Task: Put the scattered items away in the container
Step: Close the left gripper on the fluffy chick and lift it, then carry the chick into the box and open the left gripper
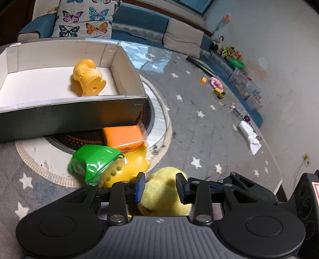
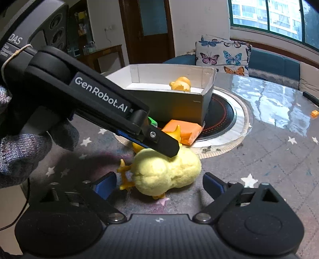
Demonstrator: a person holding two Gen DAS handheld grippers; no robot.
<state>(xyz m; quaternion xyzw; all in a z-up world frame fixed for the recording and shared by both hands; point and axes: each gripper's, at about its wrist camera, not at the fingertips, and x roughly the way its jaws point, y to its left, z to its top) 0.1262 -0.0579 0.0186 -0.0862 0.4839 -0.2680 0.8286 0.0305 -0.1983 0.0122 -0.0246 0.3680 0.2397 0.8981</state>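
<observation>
A yellow plush chick (image 1: 165, 189) (image 2: 165, 171) lies on the grey star rug. My left gripper (image 1: 160, 186) has its jaws on either side of the chick's top, closing on it; it also shows in the right wrist view (image 2: 165, 147) pressing on the plush. My right gripper (image 2: 157, 183) is open and empty, just in front of the chick. An orange block (image 1: 123, 137) (image 2: 185, 131), a green toy (image 1: 93, 162) and a yellow plastic toy (image 1: 133, 165) lie beside the cardboard box (image 1: 127, 103) (image 2: 207, 99). A yellow plastic duck (image 1: 87, 77) (image 2: 180, 83) lies in the box.
A round mat (image 1: 159, 119) lies under the box. A butterfly cushion (image 1: 83, 18) and a blue sofa (image 1: 139, 22) stand behind. Small toys (image 1: 217, 87) and clutter line the wall at right. A shiny plastic sheet (image 2: 269, 99) lies on the rug.
</observation>
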